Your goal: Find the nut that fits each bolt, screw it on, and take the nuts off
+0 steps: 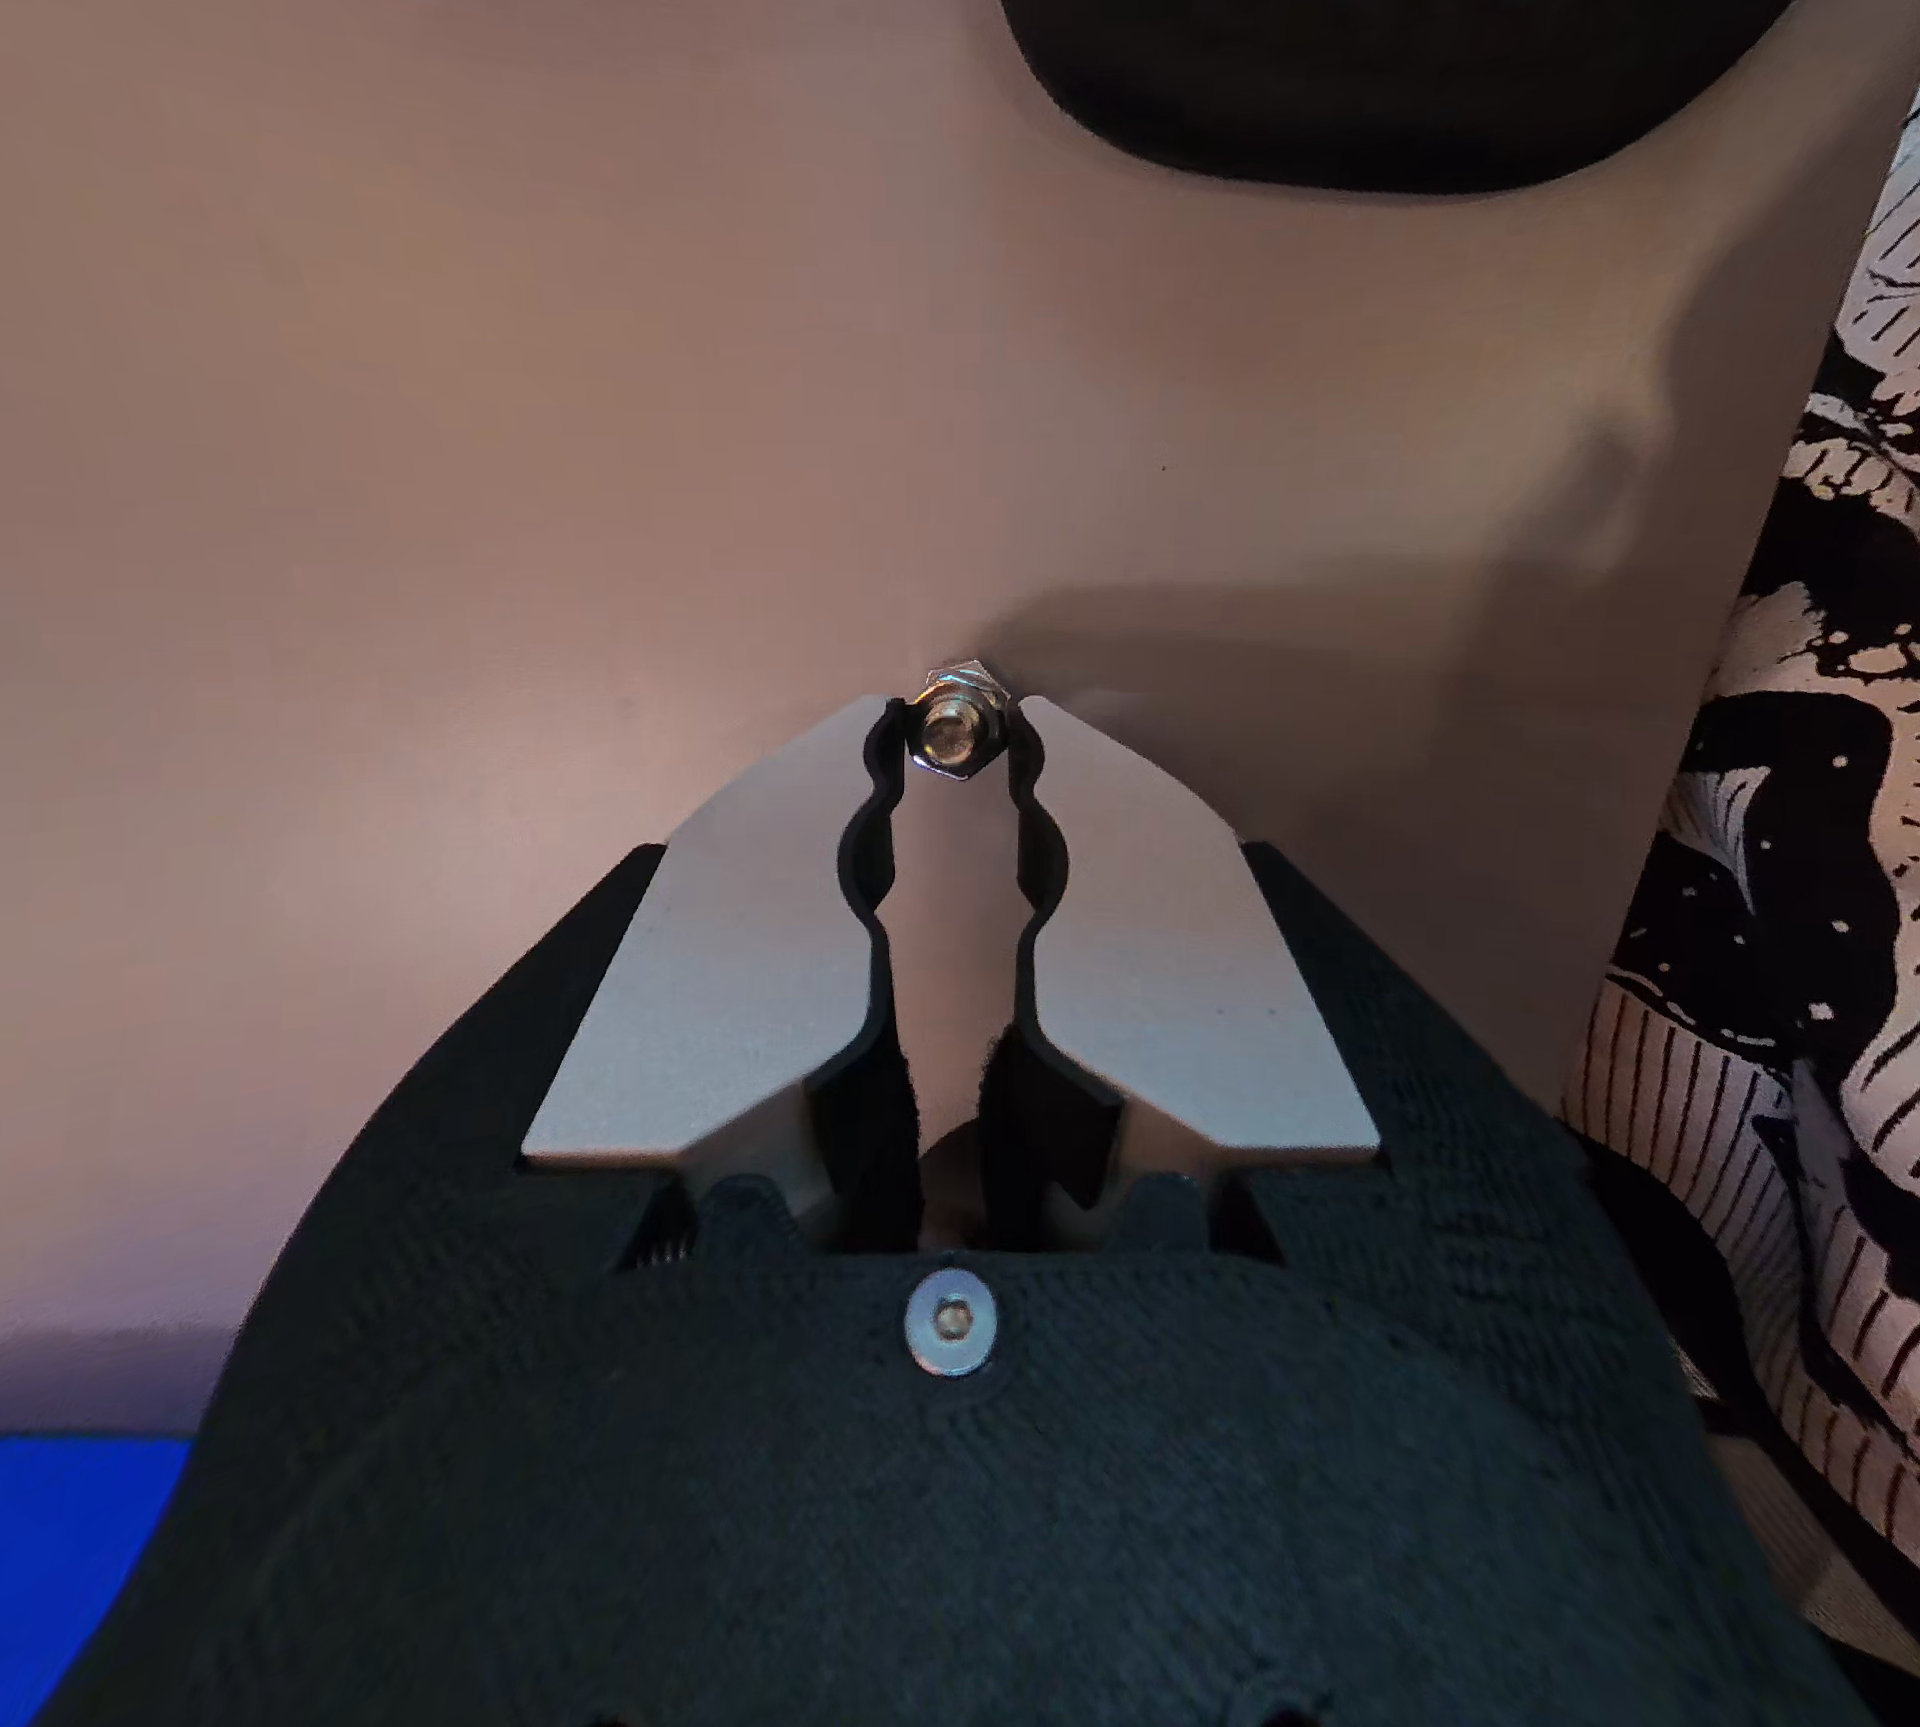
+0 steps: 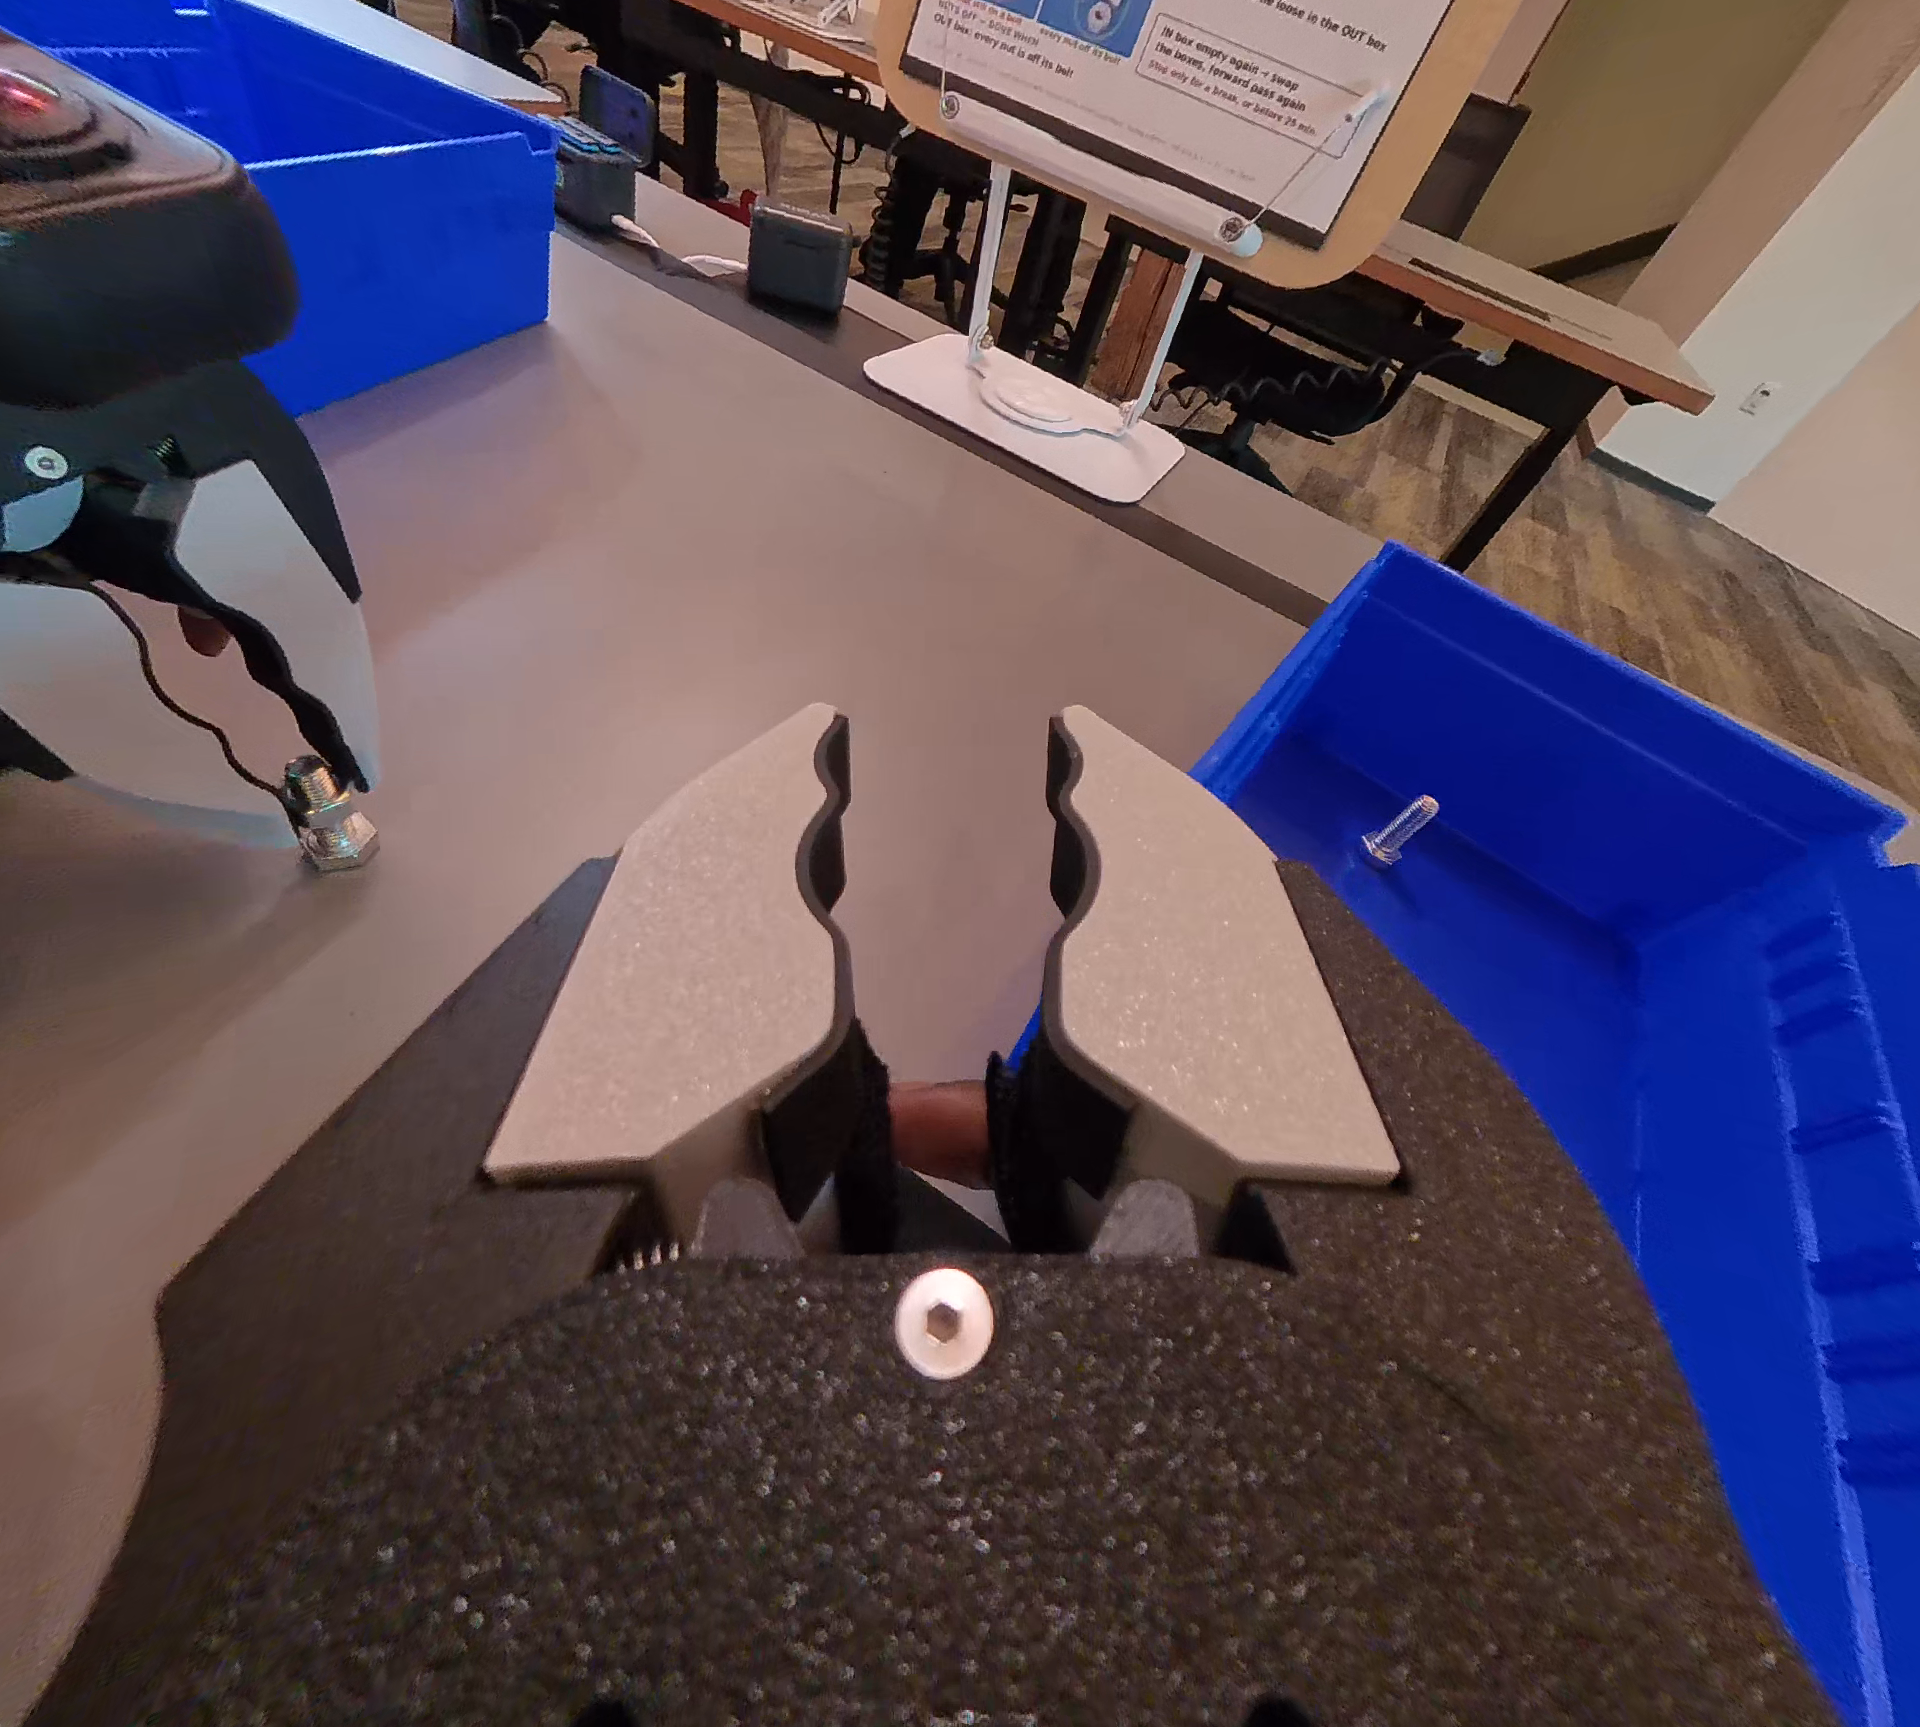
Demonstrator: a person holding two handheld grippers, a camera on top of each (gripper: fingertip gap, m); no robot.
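Observation:
A silver bolt (image 1: 948, 735) stands head down on the grey table (image 1: 416, 430), with a hex nut (image 1: 954, 768) on its thread. My left gripper (image 1: 954, 721) points down over it, and both black pads press on the nut's sides. The right wrist view shows the same grip at the far left: the left fingertips (image 2: 338, 768) clamp the nut (image 2: 307, 789) while the bolt head (image 2: 340, 846) rests on the table. My right gripper (image 2: 948, 742) hovers over the table, open, with nothing between its pads.
A blue bin (image 2: 1558, 742) at the right holds a loose bolt (image 2: 1397, 830). More blue bins (image 2: 395, 223) stand at the back left. A picture board on a white stand (image 2: 1029, 420) is at the table's far edge. Patterned clothing (image 1: 1787, 846) is at the right. The tips of one gripper are about 20 centimeters away from the tips of the other.

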